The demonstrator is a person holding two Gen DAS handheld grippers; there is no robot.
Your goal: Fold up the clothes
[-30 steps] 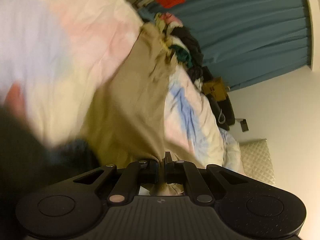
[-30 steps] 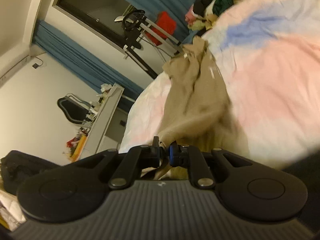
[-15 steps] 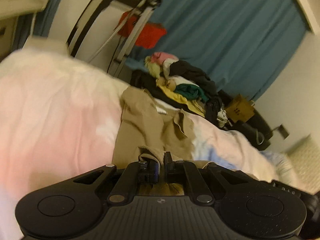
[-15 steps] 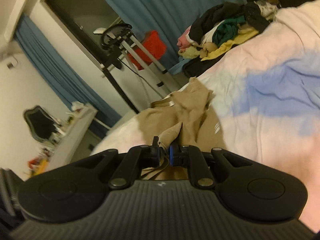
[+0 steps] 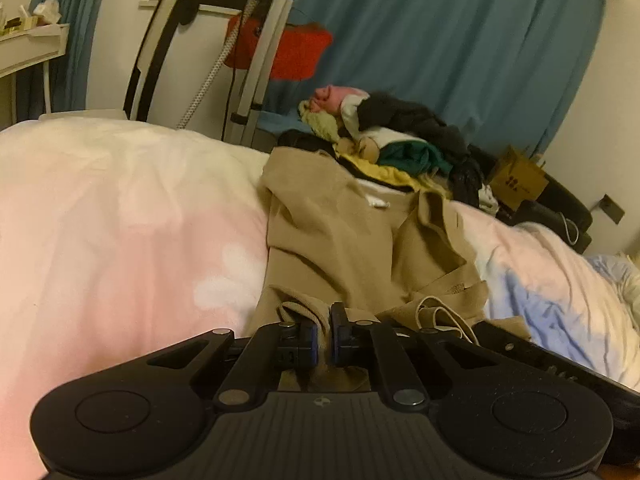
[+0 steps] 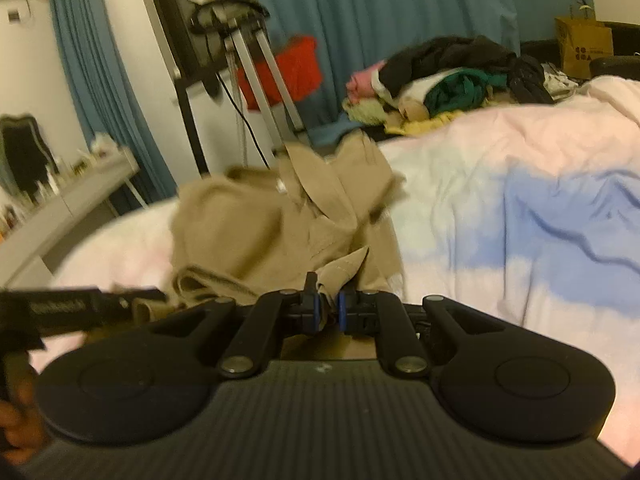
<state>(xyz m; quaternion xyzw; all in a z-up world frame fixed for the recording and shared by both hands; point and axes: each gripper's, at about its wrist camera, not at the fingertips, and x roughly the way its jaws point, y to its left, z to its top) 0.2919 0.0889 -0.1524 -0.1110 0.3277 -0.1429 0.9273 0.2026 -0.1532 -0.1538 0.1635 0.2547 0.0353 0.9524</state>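
A tan garment (image 5: 340,236) lies crumpled along the pastel bed cover (image 5: 120,232), running away from me toward the far edge. My left gripper (image 5: 324,326) is shut on a ribbed edge of the tan garment at its near end. In the right wrist view the same tan garment (image 6: 256,232) spreads ahead, and my right gripper (image 6: 328,304) is shut on a stitched fold of it. The left tool (image 6: 72,308) shows at the left edge of that view, close beside the right one. A white drawstring (image 5: 436,312) loops near the held end.
A pile of mixed clothes (image 5: 392,148) sits at the bed's far edge, before a blue curtain (image 5: 460,48). A metal stand (image 5: 256,60) with a red item (image 5: 280,52) rises behind the bed. A white shelf (image 6: 72,200) is at the left, a brown paper bag (image 6: 584,44) at the far right.
Both grippers have swung from a tilted pose to level, still holding the tan garment. The garment now lies lower on the bed, and the two tools are close together.
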